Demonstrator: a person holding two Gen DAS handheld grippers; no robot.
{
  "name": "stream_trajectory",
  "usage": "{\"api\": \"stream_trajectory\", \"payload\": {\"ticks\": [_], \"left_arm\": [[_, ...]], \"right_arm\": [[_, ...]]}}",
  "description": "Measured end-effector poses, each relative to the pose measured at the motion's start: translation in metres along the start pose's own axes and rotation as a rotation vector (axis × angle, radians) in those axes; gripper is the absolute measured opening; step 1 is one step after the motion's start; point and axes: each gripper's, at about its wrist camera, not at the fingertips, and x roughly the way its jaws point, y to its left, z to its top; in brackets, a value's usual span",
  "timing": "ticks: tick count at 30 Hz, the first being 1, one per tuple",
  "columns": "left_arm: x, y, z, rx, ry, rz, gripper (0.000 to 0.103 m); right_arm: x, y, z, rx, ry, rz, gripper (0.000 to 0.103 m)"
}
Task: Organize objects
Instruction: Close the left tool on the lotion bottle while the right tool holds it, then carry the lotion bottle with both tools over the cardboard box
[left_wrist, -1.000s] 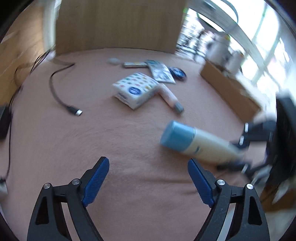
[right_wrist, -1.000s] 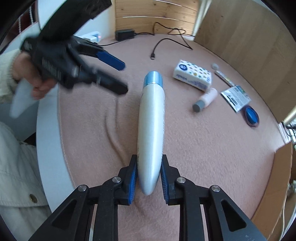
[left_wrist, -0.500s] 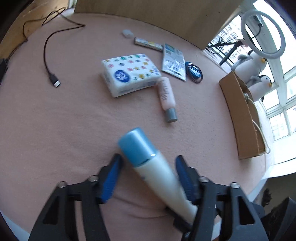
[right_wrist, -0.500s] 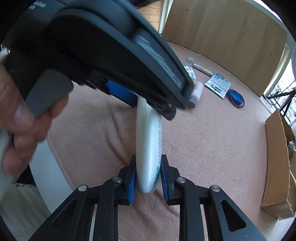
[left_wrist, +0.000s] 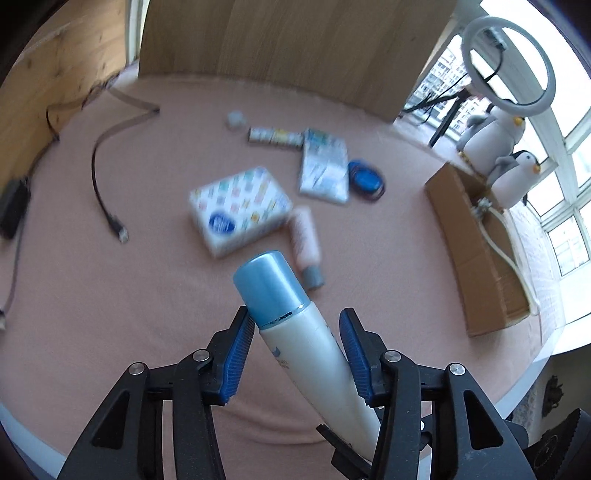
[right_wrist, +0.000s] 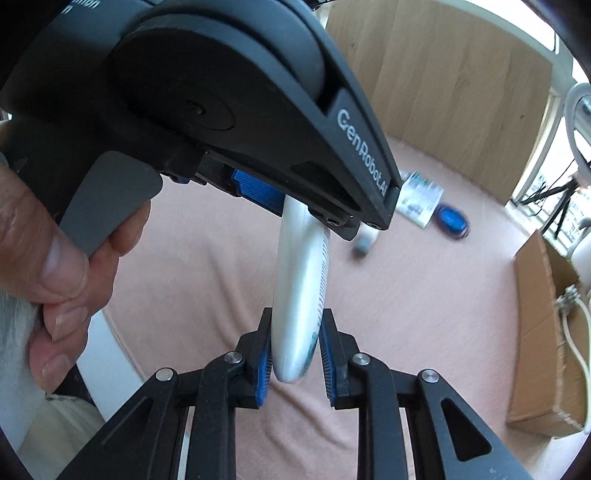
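Light source: daylight from windows (left_wrist: 554, 206) at right, overexposed.
Brightness: bright, even.
Shadows: soft, faint.
Blur: motion blur on table (left_wrist: 147, 295) items.
Edges: strong fisheye curvature, dark corner vignette.

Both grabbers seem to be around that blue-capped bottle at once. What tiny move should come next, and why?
Probably close the left gripper on the bottle. Its pads sit either side of the neck just under the blue cap, with a gap on the right side, while the right gripper pinches the bottom end. A firm left hold should come before the right lets go.

Cream bottle (left_wrist: 317, 354), blue cap (left_wrist: 271, 290)
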Motion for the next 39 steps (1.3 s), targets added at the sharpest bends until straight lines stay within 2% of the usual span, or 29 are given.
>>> {"api": "stream_trajectory", "payload": {"ticks": [7, 12, 30, 39], "left_arm": [[-0.030, -0.033, 0.027, 0.084, -0.085, 0.001, 0.052], [-0.029, -0.043, 0.029, 0.100, -0.080, -0.005, 0.052], [-0.017, -0.074, 0.045, 0.174, -0.081, -0.024, 0.052], [0.005, -0.150, 0.066, 0.309, -0.055, -0.089, 0.052]], "right_arm": [[-0.025, -0.016, 0.017, 0.026, -0.067, -0.050, 0.020], [-0.025, -0.011, 0.014, 0.041, -0.063, -0.061, 0.020], [-0.034, -0.037, 0.017, 0.106, -0.082, -0.091, 0.020], [-0.050, -0.091, -0.003, 0.234, -0.102, -0.187, 0.020]]}}
